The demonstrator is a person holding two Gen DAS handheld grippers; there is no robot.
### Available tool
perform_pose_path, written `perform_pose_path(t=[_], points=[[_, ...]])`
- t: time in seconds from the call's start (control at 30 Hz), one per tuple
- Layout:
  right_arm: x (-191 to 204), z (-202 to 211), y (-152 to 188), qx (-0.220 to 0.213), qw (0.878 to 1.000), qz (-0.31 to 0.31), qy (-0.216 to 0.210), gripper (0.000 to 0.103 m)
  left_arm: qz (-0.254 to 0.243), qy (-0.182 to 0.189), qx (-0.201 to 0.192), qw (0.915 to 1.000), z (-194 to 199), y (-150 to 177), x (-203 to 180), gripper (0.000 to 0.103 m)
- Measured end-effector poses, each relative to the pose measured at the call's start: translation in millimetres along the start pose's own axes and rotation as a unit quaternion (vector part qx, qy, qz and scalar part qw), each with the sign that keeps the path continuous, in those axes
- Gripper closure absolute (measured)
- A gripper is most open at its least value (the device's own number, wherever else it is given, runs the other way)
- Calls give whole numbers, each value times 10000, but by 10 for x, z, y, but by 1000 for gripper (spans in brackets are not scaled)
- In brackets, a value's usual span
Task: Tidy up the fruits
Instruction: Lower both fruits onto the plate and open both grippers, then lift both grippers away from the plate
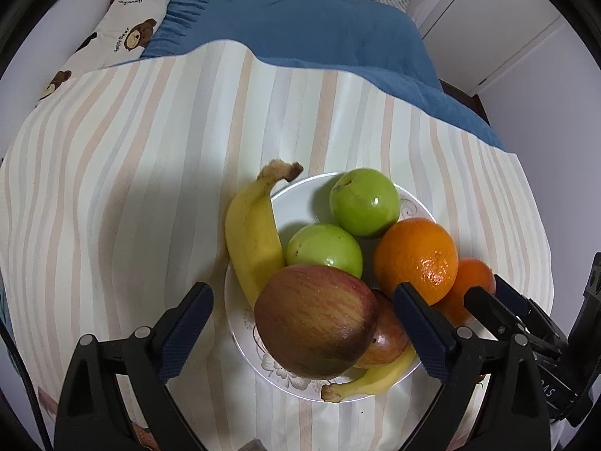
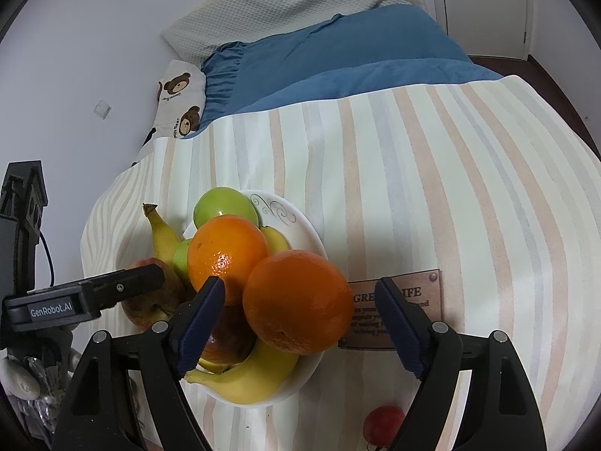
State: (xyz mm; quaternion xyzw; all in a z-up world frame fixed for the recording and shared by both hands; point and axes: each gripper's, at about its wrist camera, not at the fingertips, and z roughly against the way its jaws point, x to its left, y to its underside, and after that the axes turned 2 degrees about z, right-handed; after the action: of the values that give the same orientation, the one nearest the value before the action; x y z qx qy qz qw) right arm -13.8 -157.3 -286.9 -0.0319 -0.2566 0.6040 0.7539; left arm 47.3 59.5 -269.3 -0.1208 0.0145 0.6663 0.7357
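Observation:
A white plate (image 1: 240,332) on the striped cloth holds two green apples (image 1: 364,203), two oranges (image 1: 415,259), two red apples (image 1: 315,321) and two bananas (image 1: 253,233). My left gripper (image 1: 304,329) is open, its fingers on either side of the big red apple, not touching it. My right gripper (image 2: 300,315) is open around the near orange (image 2: 298,302), which rests on the plate's (image 2: 304,233) right edge. The left gripper (image 2: 112,289) shows in the right wrist view, over a red apple (image 2: 144,306).
A small red fruit (image 2: 383,424) lies on the cloth below the right gripper. A brown label patch (image 2: 428,282) is sewn on the cloth. Blue bedding (image 1: 300,26) and a bear-print pillow (image 1: 127,18) lie beyond. A wall is on the left.

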Motion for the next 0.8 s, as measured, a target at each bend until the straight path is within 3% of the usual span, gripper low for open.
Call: perform_pose_path(t=[0.2,0.23,0.33,0.8], points=[[30,166,-5,-127,9999,-40,106,15,-134,-177,-506,9985,272,29,-45,5],[51,211,2,-132,9997,-23,224,9,-203,-270,-649,9973,353,66,-65,5],[137,334,48,-88,9976,83,679,5,-300,-516,-917,9940,515,192,-100,5],[671,1087,590,-341,9911,675,1095,3,-252,-802,-1441,9860,1095,1000,-87,5]])
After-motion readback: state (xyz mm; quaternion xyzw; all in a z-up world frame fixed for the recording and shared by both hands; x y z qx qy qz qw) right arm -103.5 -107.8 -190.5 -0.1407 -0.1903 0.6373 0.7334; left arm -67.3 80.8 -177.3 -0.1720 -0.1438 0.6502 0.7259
